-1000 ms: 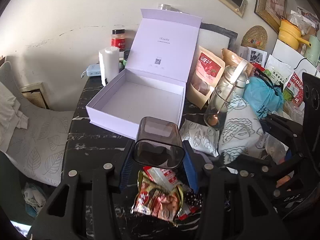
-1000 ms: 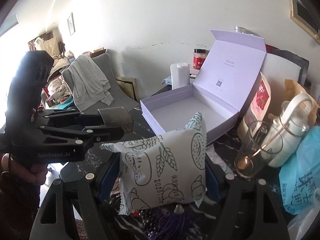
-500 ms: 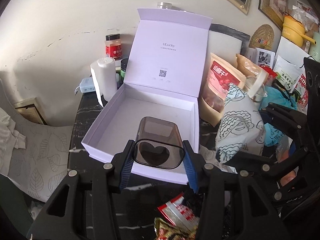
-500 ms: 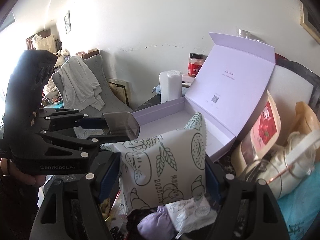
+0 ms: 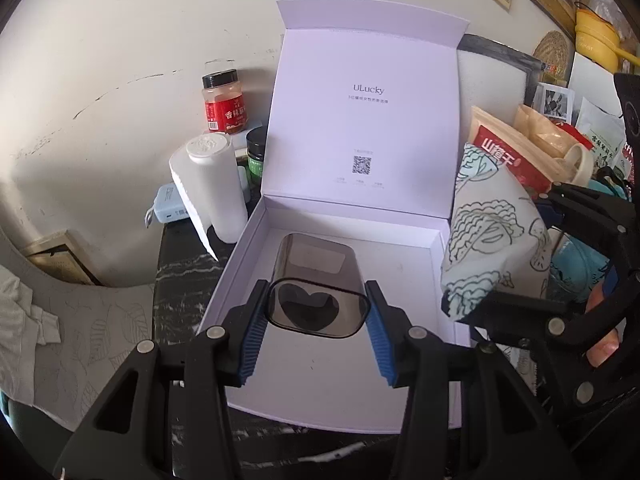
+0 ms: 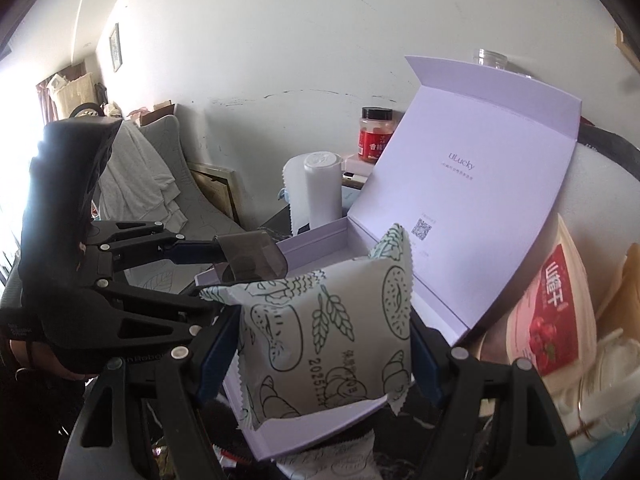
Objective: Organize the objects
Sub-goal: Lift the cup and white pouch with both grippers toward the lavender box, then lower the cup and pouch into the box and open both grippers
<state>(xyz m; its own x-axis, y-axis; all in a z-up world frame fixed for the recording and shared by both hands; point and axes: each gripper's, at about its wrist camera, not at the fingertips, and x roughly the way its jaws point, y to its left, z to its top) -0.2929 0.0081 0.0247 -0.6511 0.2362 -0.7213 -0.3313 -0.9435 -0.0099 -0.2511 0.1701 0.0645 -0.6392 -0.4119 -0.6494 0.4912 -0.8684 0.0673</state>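
My left gripper (image 5: 316,316) is shut on a smoky clear plastic cup (image 5: 316,280) with a heart-shaped base, held over the open lavender box (image 5: 352,376). My right gripper (image 6: 324,344) is shut on a white snack packet printed with bread drawings (image 6: 332,332), held at the box's (image 6: 472,208) right front edge. The packet also shows in the left wrist view (image 5: 492,240), and the cup in the right wrist view (image 6: 252,256). The box's lid stands open against the wall.
A white cylinder bottle (image 5: 218,188), a red-labelled jar (image 5: 224,104) and a green jar (image 5: 256,156) stand left of the box. Snack bags (image 5: 508,152), a white jug (image 6: 612,364) and clutter crowd the right. A grey chair (image 6: 160,184) stands beyond the black marble table (image 5: 180,280).
Both grippers moved forward to the box. The cup now hangs over the box's inside, and the packet has come to its right edge. The loose snacks on the table have dropped out of view.
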